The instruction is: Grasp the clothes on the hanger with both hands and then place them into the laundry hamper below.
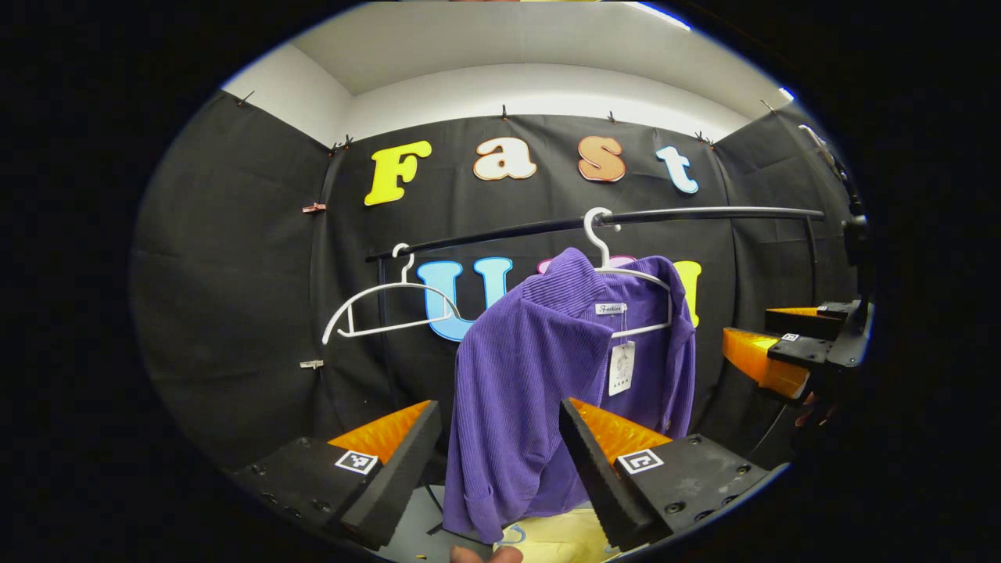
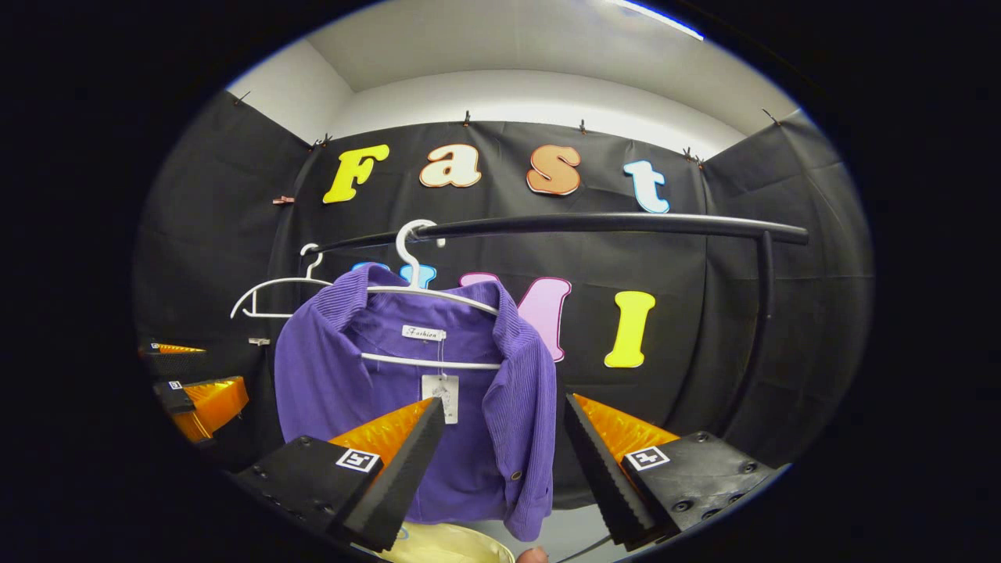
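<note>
Empty hanger (image 1: 383,305): a white one hooked on the rail (image 1: 594,221), off to the left of the shirt, nothing on it.
Shirt (image 1: 539,391): a purple ribbed shirt with a paper tag at the collar, on a second white hanger (image 1: 618,270) farther right along the same rail. It hangs lengthwise straight down from the rail.
Hamper (image 2: 450,543): a pale yellow rim shows under the shirt's lower hem in the right gripper view; it looks like the laundry hamper, directly below the shirt.
Left gripper (image 1: 500,461): jaws spread wide, holding nothing. The shirt's left half and sleeve hang straight ahead, framed between its two fingers, though I cannot tell how near the cloth is.
Right gripper (image 2: 500,461): also spread wide and empty. The shirt's right front edge, the one with the buttons, lies ahead between its fingers. In the left gripper view it shows off to the shirt's right, apart from the cloth.
Key relation: the shirt sits between the two grippers, one facing each half; neither looks clearly nearer.
Next move, as I judge it: both need to go forward to the cloth before closing.
</note>
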The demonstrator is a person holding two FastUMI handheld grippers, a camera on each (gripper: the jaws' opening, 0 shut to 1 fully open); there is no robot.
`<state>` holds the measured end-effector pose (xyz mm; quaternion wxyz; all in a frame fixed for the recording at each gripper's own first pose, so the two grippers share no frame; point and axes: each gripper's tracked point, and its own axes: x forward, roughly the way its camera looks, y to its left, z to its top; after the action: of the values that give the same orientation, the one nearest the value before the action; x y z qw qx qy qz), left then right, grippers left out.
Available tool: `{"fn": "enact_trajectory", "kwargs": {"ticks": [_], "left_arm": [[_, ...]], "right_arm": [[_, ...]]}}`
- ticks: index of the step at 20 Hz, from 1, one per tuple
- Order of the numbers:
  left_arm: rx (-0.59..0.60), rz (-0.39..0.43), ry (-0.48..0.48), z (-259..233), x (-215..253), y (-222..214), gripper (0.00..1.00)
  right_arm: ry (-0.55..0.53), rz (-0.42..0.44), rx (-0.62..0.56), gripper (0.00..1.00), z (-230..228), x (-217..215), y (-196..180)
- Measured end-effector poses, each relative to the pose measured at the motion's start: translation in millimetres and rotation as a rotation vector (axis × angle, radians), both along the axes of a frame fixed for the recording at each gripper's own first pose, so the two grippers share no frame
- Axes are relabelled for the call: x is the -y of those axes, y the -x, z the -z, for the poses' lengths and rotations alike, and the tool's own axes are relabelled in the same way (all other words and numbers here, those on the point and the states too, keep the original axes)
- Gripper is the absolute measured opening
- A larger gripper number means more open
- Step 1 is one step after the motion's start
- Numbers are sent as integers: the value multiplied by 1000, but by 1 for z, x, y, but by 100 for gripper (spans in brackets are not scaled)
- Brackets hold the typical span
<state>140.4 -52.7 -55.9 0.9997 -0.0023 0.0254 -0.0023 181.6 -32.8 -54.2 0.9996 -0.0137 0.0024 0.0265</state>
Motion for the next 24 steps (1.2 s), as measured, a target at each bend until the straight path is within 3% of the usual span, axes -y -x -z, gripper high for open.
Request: {"fn": "enact_trajectory", "kwargs": {"ticks": [4,14,24], "left_arm": [[4,2,-2,-1,12,-16,93],[5,25,-18,15,67,-61,94],[58,-114,-34,10,86,-129,92]], "right_arm": [[-17,9,-3,98,8,6,-26],[-43,-60,4,98,34,-1,-75],[-23,-83,30,98,52,15,-99]]}}
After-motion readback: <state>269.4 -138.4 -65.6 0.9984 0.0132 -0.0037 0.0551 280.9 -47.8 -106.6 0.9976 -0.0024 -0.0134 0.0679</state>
